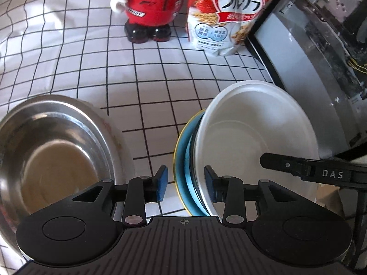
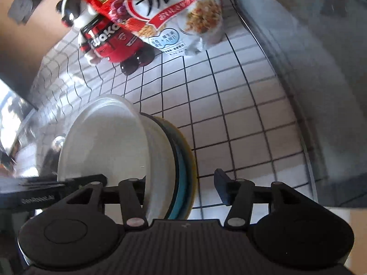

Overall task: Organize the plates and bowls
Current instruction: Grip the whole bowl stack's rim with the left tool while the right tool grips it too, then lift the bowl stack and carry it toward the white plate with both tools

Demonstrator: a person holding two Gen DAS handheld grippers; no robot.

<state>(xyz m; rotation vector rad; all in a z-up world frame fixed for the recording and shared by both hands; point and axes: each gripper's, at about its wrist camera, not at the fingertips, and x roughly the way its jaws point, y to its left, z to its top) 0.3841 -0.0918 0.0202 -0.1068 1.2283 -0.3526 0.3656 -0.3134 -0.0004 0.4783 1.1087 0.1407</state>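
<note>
Left wrist view: we see our left gripper spread open, its blue pads apart and clamping nothing. Between the pads and just ahead of them stands the stack, tilted on edge: a white bowl nested against a blue plate with a yellow rim. The right pad sits inside the bowl's mouth, the left pad outside the plate; whether either one touches we cannot tell. Left of the claw a steel bowl rests on the checked cloth. Far ahead stand a red figure bottle and a cereal bag. At right, the other gripper's black finger reaches over the bowl's rim.

From the right wrist, our right gripper is open too, straddling the same white bowl and blue plate; its left finger is hidden behind the bowl.
</note>
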